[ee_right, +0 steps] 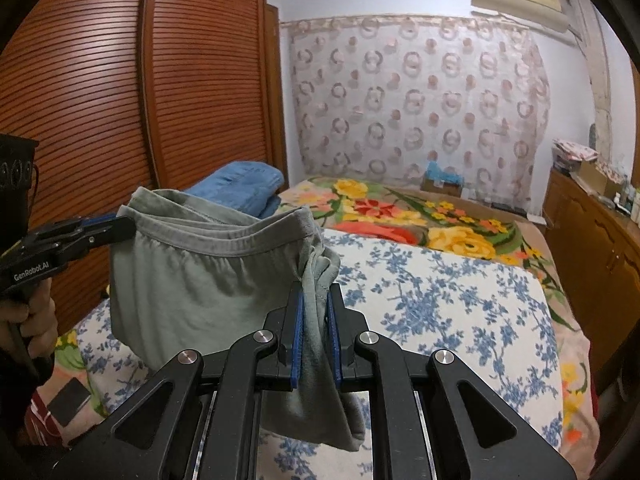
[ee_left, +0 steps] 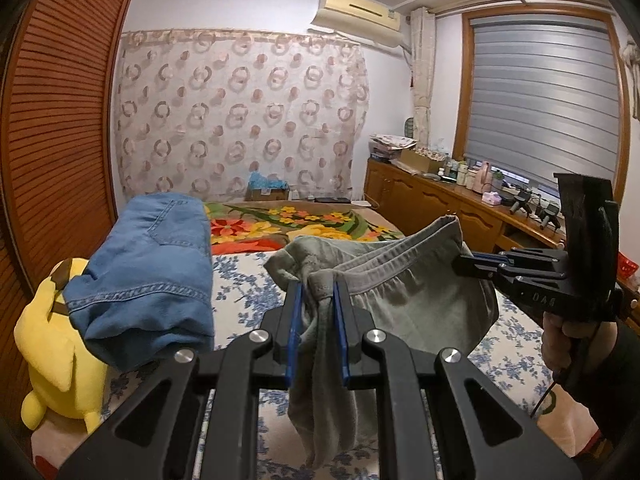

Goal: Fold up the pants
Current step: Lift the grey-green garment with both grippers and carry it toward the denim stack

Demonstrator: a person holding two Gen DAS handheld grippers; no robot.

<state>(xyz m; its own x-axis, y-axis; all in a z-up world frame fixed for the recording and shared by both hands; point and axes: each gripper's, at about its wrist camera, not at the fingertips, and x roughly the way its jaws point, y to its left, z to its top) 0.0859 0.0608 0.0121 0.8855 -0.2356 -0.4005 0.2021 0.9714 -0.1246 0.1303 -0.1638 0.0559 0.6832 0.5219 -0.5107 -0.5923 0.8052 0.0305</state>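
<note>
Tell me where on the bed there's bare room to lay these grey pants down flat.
Free: the blue-flowered sheet, from below the grey pants out to the bright floral blanket and toward the wooden cabinets. Crowded: the wardrobe side, where the folded jeans and yellow plush sit. Both the left gripper and right gripper are clamped on the waistband.

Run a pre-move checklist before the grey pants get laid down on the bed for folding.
1. Left gripper shut on grey pants at the waistband: ok.
2. Right gripper shut on the opposite end of the waistband: ok.
3. Waistband stretched taut: not ok, it sags between the jaws.
4. Legs hanging free and untwisted: cannot tell, lower part out of view.
5. Blue floral bedding ahead bare: ok.
6. Folded jeans clear of the drop spot: ok.
</note>
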